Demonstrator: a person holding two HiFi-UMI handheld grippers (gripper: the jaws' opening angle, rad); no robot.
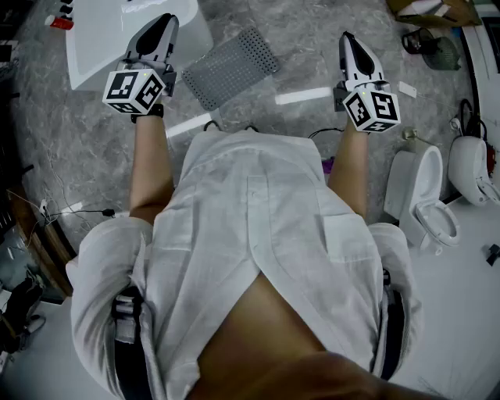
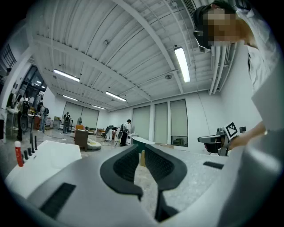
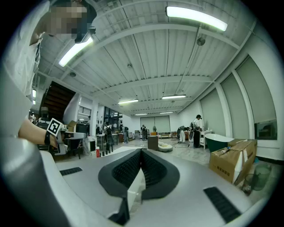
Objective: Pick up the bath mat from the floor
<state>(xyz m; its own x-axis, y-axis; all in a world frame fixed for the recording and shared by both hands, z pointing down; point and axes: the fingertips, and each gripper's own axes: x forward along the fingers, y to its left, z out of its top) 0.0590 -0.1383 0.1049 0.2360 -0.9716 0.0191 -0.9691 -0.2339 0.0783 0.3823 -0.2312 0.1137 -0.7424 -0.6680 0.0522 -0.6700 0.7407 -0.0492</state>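
person standing over grey bath mat, lying flat on floor ahead, between outstretched arms; left tongs hanging barely parted, right tongs pressing closed, both empty, pointing level, likely squaring up before bending down.

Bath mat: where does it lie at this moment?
In the head view the bath mat lies on the floor between the left claw and right claw.
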